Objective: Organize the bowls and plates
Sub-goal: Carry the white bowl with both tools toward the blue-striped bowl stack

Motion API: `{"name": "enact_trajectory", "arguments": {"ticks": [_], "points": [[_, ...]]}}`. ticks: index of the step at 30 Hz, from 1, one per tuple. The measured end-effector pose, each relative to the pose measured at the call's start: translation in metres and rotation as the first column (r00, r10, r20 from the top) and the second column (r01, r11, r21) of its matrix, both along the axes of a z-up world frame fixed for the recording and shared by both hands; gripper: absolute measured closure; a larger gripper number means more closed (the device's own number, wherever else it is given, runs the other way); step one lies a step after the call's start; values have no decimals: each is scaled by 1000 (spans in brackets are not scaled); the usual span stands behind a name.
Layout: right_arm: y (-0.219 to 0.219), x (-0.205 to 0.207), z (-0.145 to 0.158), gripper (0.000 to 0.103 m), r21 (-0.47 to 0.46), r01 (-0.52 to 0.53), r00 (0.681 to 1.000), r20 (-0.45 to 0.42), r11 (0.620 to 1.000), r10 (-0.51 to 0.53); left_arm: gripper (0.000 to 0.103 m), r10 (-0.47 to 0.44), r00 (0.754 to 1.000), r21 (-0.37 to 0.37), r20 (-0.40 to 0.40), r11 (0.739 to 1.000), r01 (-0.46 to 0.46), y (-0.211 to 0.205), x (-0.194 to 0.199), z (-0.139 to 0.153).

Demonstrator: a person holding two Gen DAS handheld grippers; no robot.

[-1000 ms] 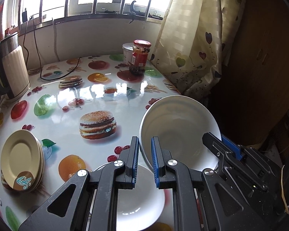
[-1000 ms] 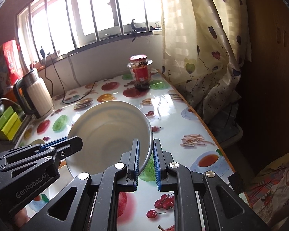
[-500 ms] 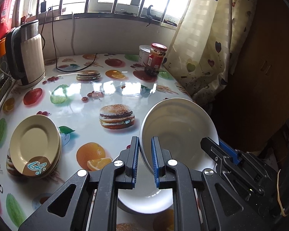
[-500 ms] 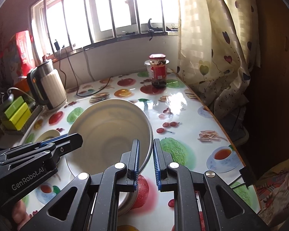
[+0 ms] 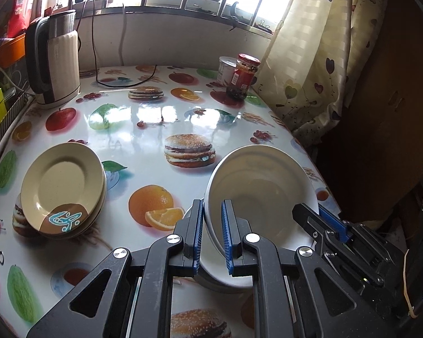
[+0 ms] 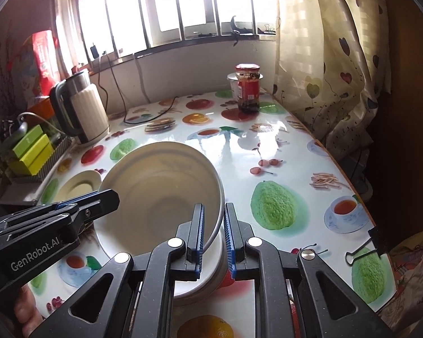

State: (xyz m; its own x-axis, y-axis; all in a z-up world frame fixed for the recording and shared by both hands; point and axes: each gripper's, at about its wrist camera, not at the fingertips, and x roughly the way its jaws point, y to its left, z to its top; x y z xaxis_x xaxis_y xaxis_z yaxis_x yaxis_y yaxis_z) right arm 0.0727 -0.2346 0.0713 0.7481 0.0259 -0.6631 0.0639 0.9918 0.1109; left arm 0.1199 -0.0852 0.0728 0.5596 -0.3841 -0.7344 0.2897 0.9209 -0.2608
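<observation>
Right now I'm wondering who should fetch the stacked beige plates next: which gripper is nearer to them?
Left. The left gripper grips the white bowl's rim on the side facing the beige plates; the right gripper grips the far rim.

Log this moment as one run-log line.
left gripper: shut on white bowl | right gripper: shut on white bowl | bowl over second bowl

text: "GenRobot.AI" | on: left hand-held gripper (image 6: 110, 197) | colour: white

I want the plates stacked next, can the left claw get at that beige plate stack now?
Probably not yet: the left claw is shut on the white bowl's rim. The beige plate stack sits apart with open tabletop between.
</observation>
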Motion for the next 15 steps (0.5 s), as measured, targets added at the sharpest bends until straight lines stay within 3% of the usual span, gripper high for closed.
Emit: {"name": "enact_trajectory", "arguments": {"ticks": [15], "points": [[7,-7,-20,89,10,-15,999,-43,1000,15,89,12,999,18,-34,1000,-11,2,-7,-17]]}}
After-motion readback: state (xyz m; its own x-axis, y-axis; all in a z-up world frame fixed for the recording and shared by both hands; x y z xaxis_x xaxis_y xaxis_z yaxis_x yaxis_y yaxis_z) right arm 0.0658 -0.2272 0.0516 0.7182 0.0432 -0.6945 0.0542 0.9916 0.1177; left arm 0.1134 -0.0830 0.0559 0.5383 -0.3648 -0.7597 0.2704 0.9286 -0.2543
